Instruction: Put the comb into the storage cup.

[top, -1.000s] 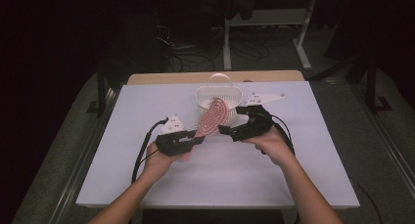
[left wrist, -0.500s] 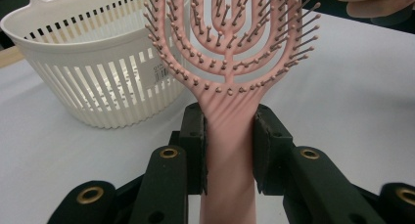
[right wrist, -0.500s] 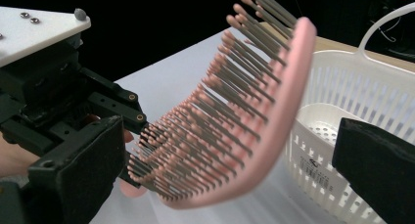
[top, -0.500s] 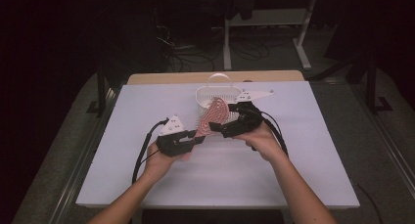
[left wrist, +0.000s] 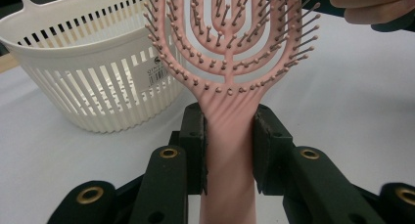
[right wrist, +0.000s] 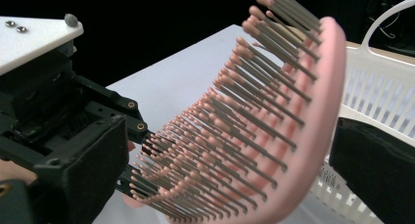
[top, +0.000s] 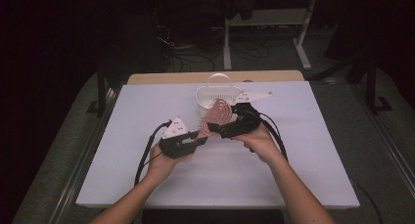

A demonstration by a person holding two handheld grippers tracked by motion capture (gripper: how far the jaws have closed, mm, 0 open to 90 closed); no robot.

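Pink hairbrush held between our two grippers, just in front of the basket

Our left gripper (left wrist: 229, 150) pinched the hairbrush (left wrist: 230, 62) by its handle. Our right gripper (right wrist: 225, 175) straddled the bristled head, jaws spread, one pad seemingly against the brush's back. The white basket (top: 208, 94) stood close behind on the table (top: 122, 126).
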